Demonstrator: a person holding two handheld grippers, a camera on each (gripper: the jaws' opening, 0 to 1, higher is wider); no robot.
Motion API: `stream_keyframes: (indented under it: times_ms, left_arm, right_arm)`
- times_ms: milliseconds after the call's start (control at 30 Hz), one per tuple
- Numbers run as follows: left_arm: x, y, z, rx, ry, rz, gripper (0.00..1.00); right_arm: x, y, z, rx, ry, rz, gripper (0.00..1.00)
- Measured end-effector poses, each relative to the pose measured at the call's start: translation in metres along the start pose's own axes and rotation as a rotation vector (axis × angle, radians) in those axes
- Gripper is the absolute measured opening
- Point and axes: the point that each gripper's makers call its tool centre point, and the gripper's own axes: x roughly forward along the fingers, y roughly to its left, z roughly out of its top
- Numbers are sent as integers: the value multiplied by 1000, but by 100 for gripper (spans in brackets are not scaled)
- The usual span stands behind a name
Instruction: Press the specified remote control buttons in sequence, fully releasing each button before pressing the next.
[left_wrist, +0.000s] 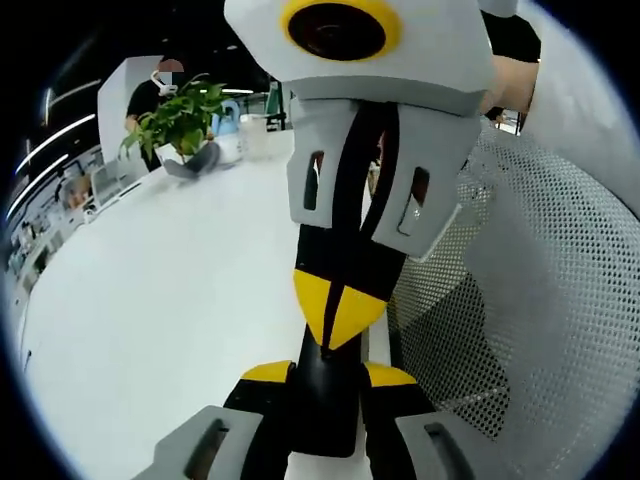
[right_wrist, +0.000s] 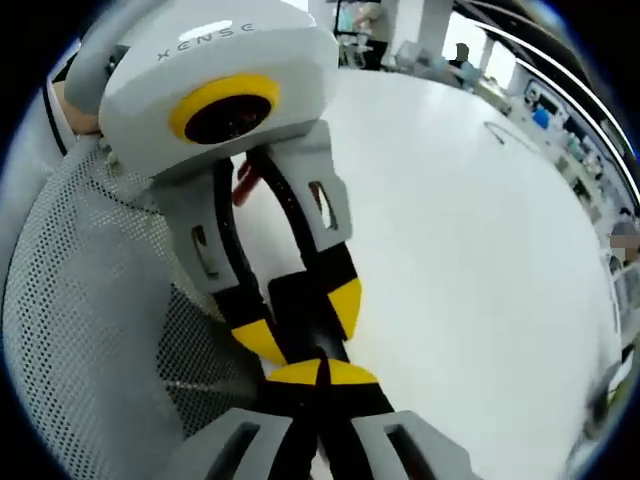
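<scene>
A black remote control (left_wrist: 322, 410) stands between the yellow-tipped jaws of my left gripper (left_wrist: 328, 375), which is shut on its sides. My right gripper (left_wrist: 338, 310) comes down from the top of the left gripper view, shut, and its yellow tips meet the remote's face. In the right gripper view, my right gripper (right_wrist: 320, 373) rises from the bottom with its tips together against the remote (right_wrist: 295, 300). The left gripper (right_wrist: 303, 320) reaches in from the upper left there, clamped on the remote. The buttons are hidden.
A white mesh chair back (left_wrist: 520, 300) stands close beside both grippers, also seen as the mesh chair back (right_wrist: 90, 300). The white table (left_wrist: 160, 290) spreads beneath. A potted plant (left_wrist: 180, 120) and a person behind it are at the table's far end.
</scene>
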Motion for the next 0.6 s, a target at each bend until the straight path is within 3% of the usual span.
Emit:
stream_keyframes:
  times_ms: [200,300,400,500,600]
  left_arm:
    - [-1,0,0,-13,0,11,25]
    - [-1,0,0,-14,-3,12,25]
    - [-1,0,0,-17,-5,13,26]
    - [1,1,1,-16,-2,15,26]
    - [2,3,2,-13,-4,10,25]
  right_arm:
    - [0,3,0,-92,-25,-66,0]
    - [-1,3,1,-184,-51,-126,0]
    - [-1,5,0,-221,-46,-139,0]
    - [-1,0,0,-151,-43,-98,0]
    - [-2,-3,1,-59,-109,-64,0]
